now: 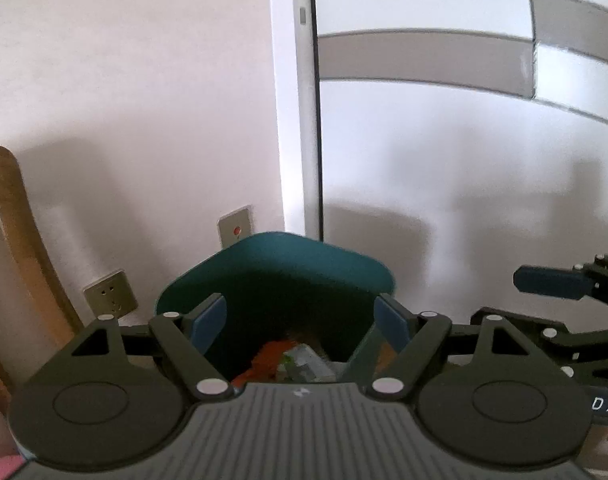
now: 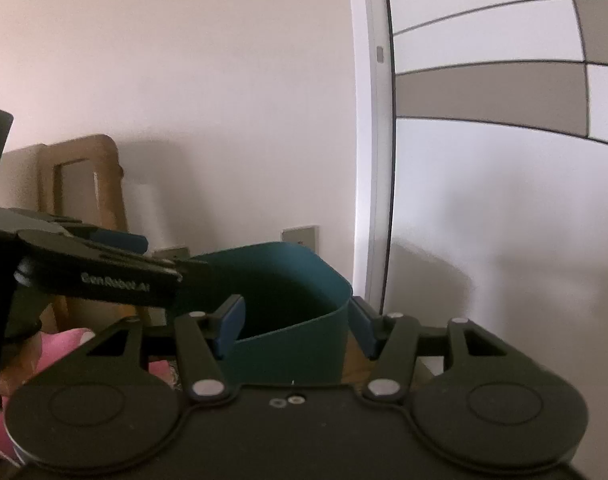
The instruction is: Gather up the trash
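A: Our left gripper (image 1: pixel 300 326) has its jaws spread and empty over the teal plastic waste bin (image 1: pixel 280 264); our right gripper (image 2: pixel 294 328) is likewise spread, straddling the bin's near wall.

B: Orange and grey-green crumpled scraps (image 1: pixel 292 364) lie inside the bin. We judge a drop done.

A: Next we should seek more trash near the beige wall socket (image 1: pixel 111 295).

A pale wall (image 1: pixel 124 80) fills the view from nine to twelve o'clock. A white door frame (image 1: pixel 294 120) rises at twelve. Wall sockets (image 1: pixel 111 295) and a wooden chair (image 1: pixel 12 216) sit toward eight o'clock.
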A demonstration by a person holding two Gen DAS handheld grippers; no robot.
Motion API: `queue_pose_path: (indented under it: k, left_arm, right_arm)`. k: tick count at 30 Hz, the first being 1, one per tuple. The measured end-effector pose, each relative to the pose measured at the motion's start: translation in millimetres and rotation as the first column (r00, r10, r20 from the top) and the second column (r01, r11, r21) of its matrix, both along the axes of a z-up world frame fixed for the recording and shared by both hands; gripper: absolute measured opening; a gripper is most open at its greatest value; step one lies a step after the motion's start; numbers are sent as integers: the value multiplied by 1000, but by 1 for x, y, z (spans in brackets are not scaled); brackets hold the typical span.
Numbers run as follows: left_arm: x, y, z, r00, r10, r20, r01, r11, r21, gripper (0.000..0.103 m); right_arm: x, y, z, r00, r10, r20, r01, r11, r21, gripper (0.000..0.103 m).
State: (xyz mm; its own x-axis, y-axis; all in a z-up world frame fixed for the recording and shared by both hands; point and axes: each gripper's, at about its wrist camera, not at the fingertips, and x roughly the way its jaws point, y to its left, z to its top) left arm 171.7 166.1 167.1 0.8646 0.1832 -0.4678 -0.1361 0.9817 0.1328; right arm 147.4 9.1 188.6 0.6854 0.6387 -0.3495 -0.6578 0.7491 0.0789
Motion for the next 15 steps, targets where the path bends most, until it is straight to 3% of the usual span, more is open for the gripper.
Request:
queue_pose_path:
  k: [9,15]
  left_arm:
    - [-55,-18,12,995,3,97,3,998,-61,83]
    - [-80,-24,13,992,23,124,-16,998,-55,85]
  right_arm:
    - [-43,-37,9,999,-2,53,0,1000,25,57]
    - [-64,-52,12,999,-8,50,5,998,61,58]
